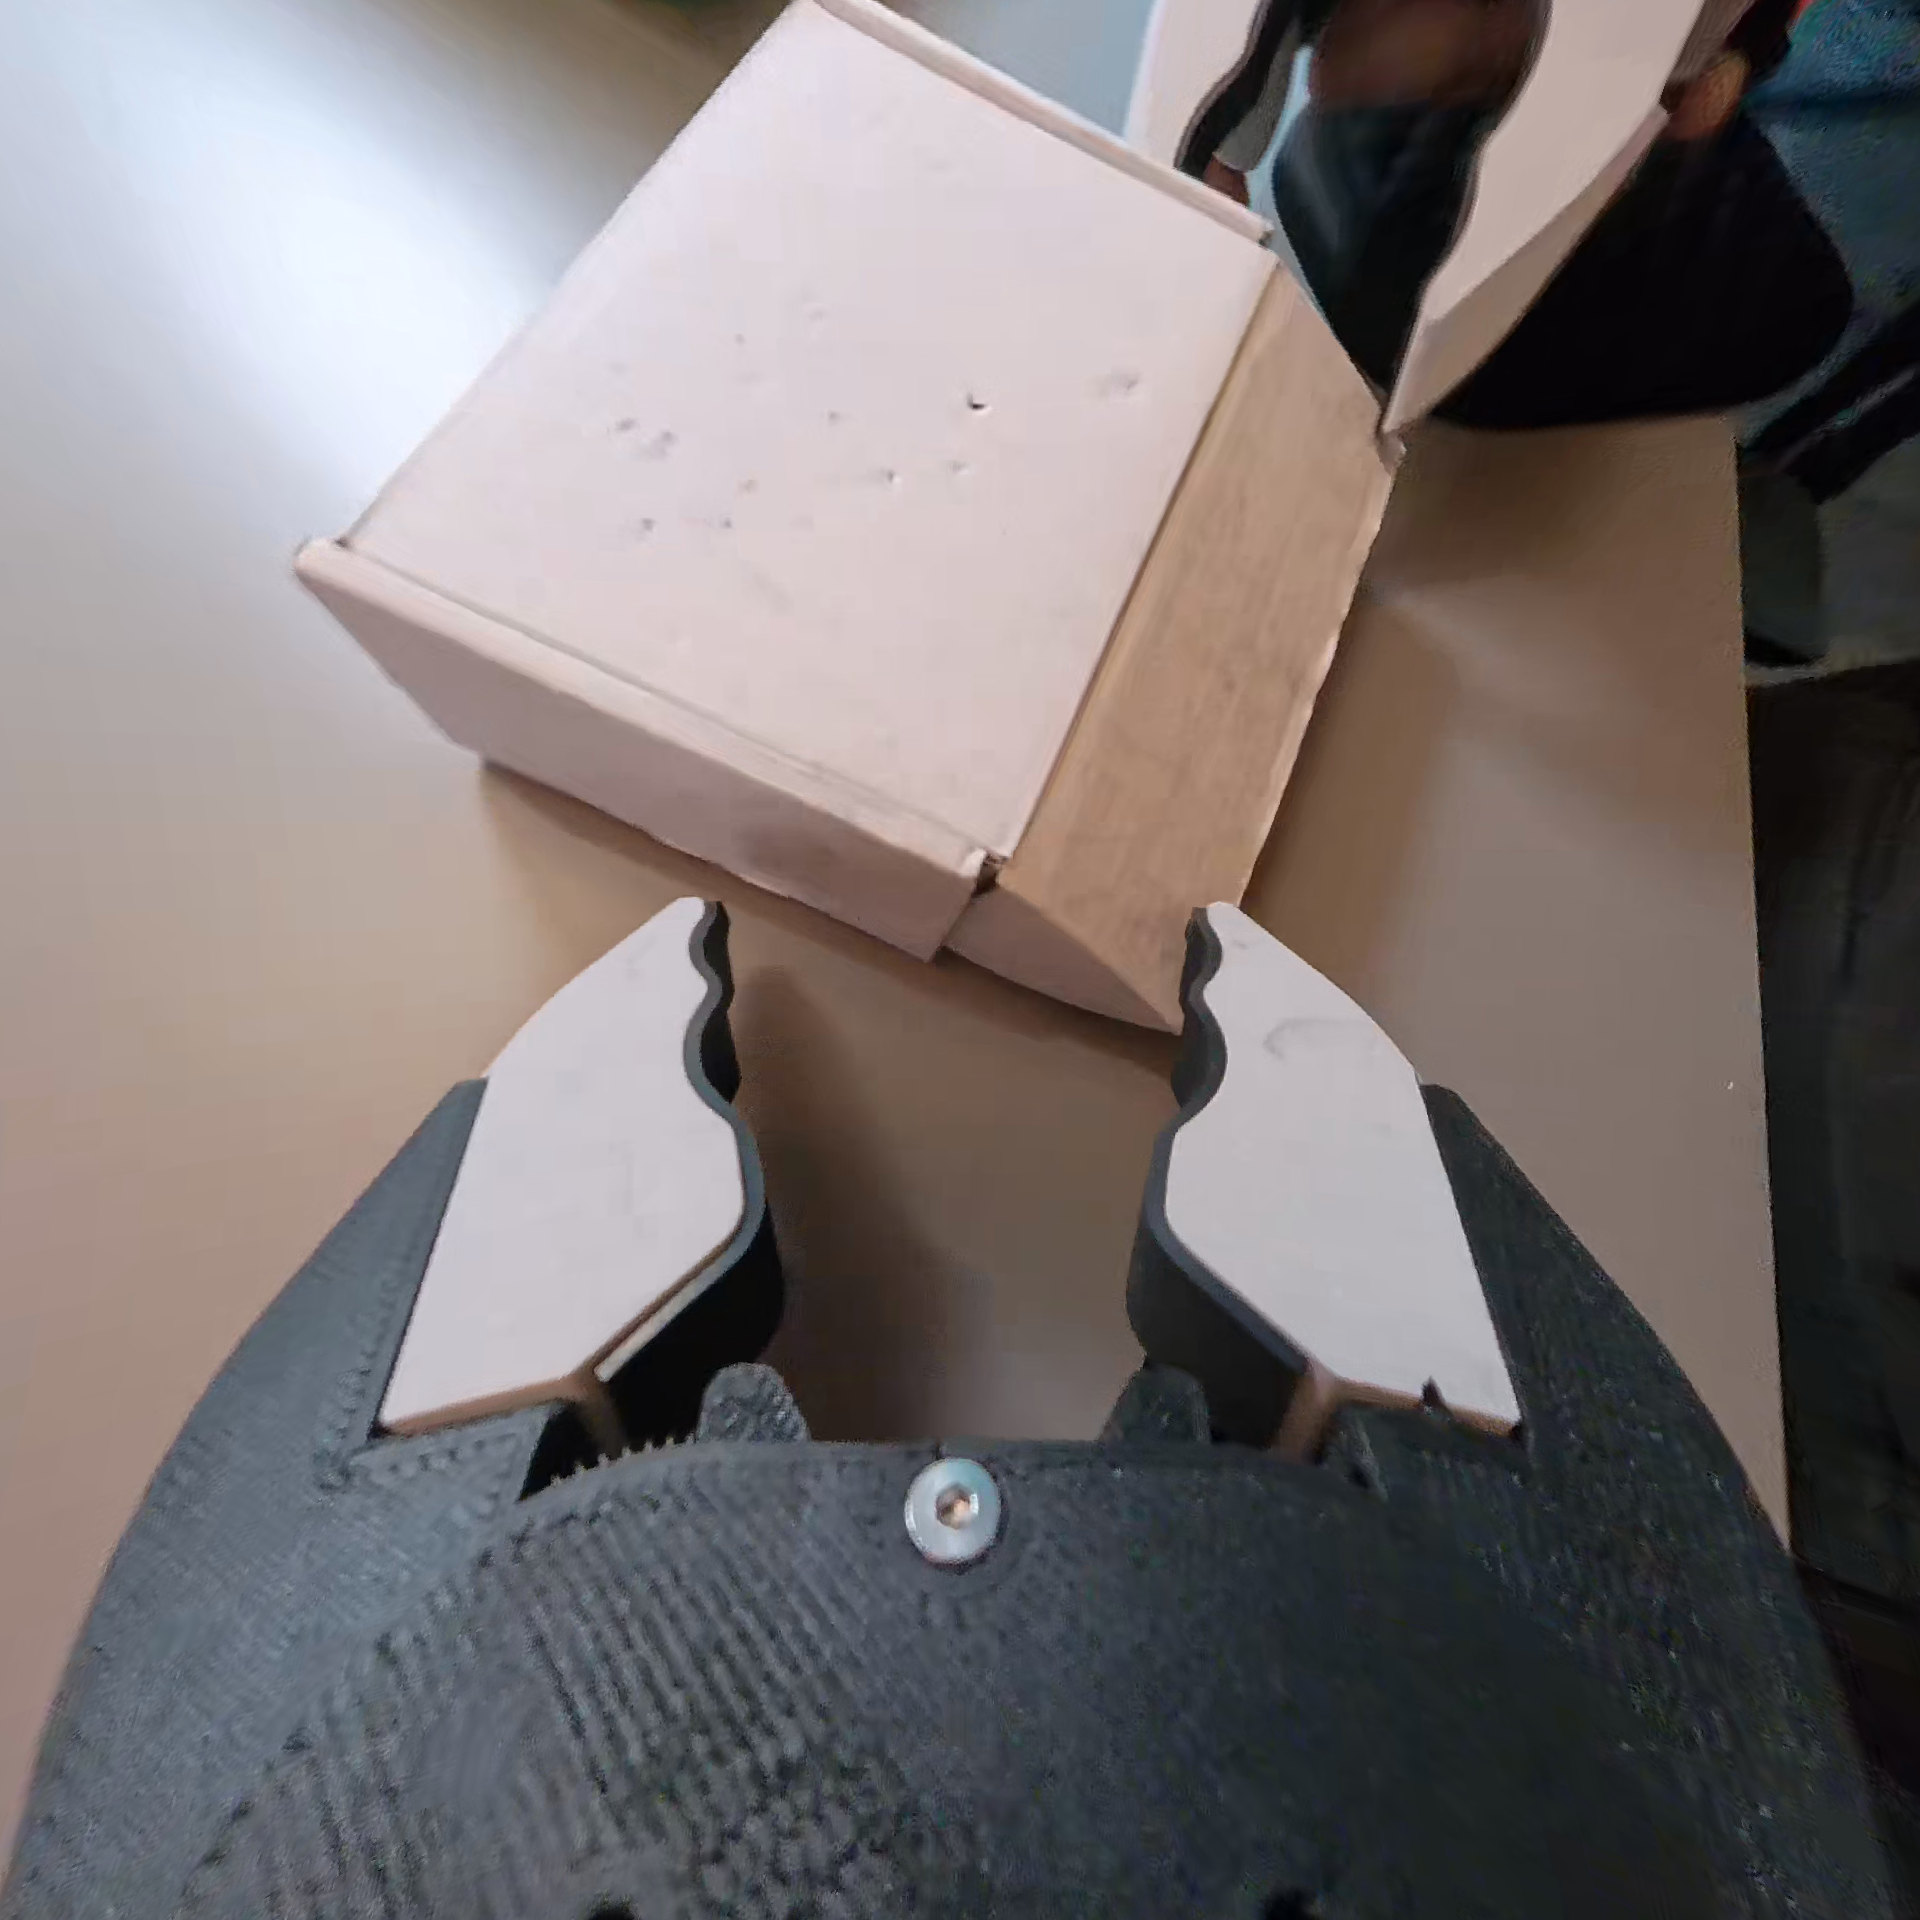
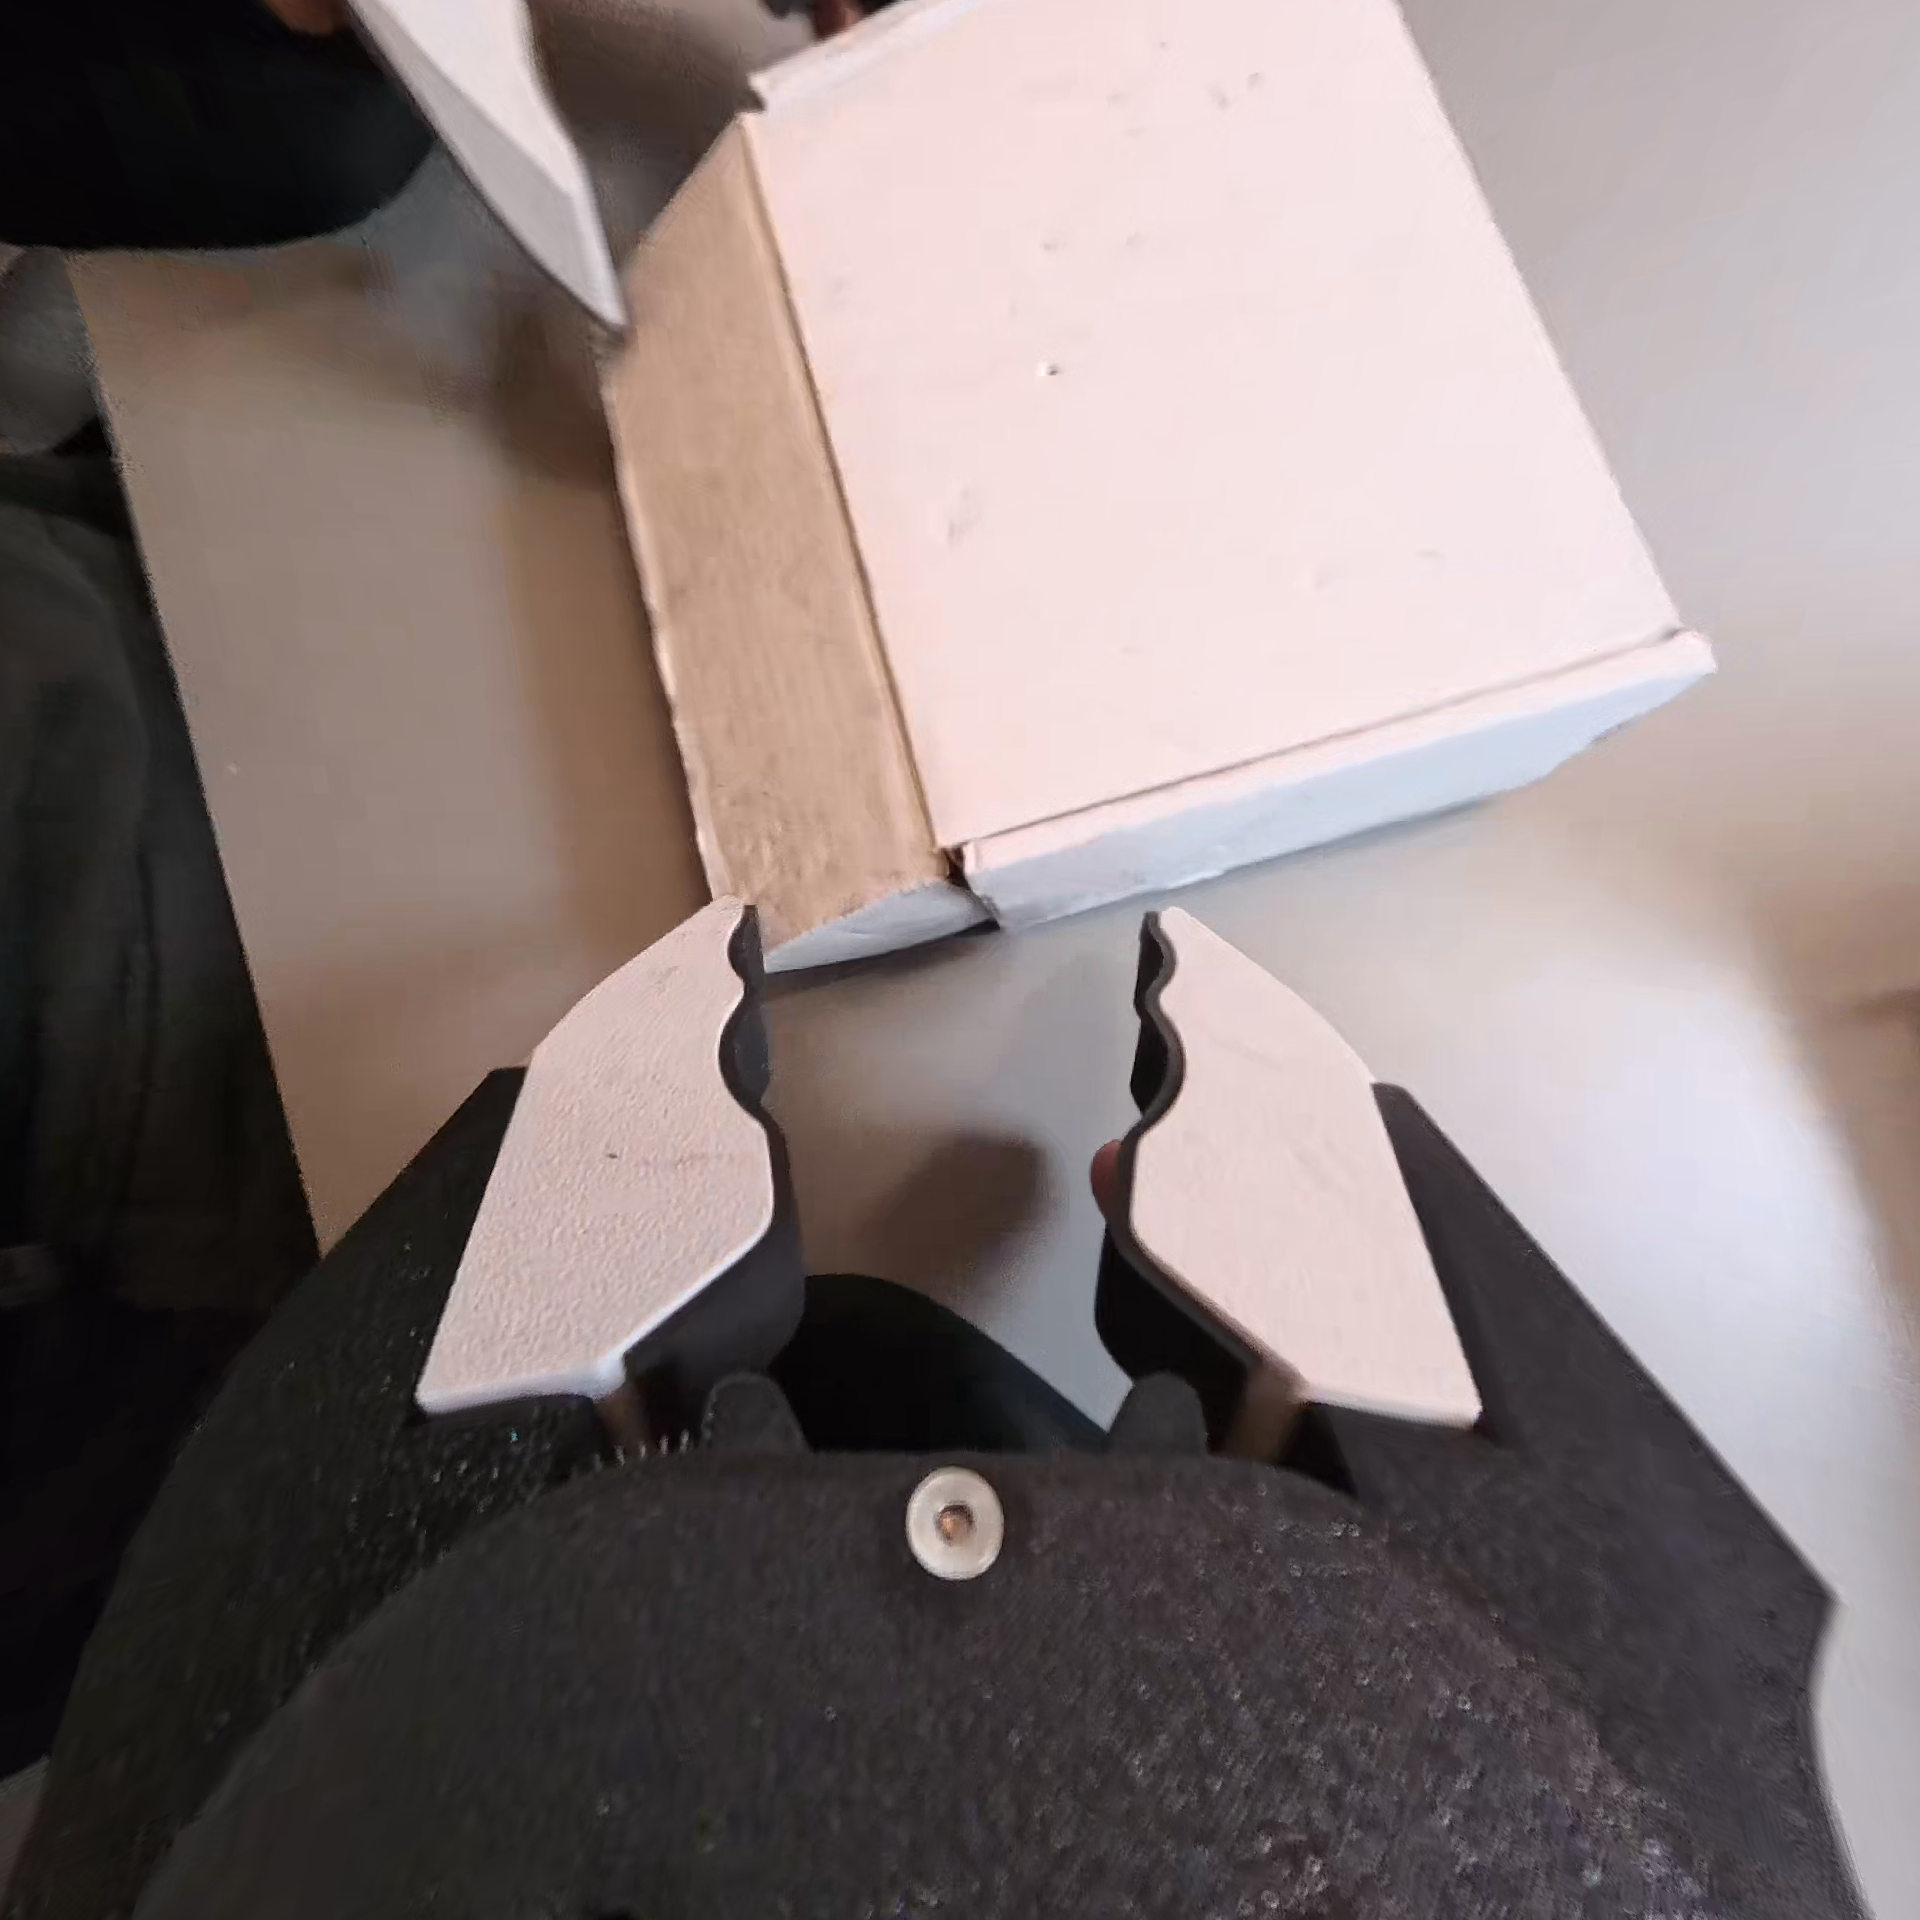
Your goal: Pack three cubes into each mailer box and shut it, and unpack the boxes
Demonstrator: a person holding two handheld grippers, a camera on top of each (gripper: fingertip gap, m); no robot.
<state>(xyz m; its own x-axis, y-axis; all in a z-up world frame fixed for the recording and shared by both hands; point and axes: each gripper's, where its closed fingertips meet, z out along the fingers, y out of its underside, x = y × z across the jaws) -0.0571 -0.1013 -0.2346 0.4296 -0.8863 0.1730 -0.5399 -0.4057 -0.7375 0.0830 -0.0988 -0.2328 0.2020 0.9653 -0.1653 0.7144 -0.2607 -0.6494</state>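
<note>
A white mailer box [image 1: 831, 468] lies on the table with its lid down. Its front flap [image 1: 1195, 675] sticks out along one side and shows brown cardboard inside. My left gripper [image 1: 956, 935] is open and empty, just short of the box's near corner, where the flap ends. The right wrist view shows the same box [image 2: 1195, 416] from the other end, with the flap [image 2: 758, 623] on its left. My right gripper [image 2: 945, 935] is open and empty, just short of that corner. Each view shows the other gripper's white finger [image 1: 1538, 208] [image 2: 499, 135] beyond the flap. No cubes are in view.
The beige table [image 1: 208, 935] ends in an edge close to the flap side [image 1: 1756, 935] [image 2: 208, 831]. Dark clothing of a person [image 2: 104, 935] lies beyond that edge.
</note>
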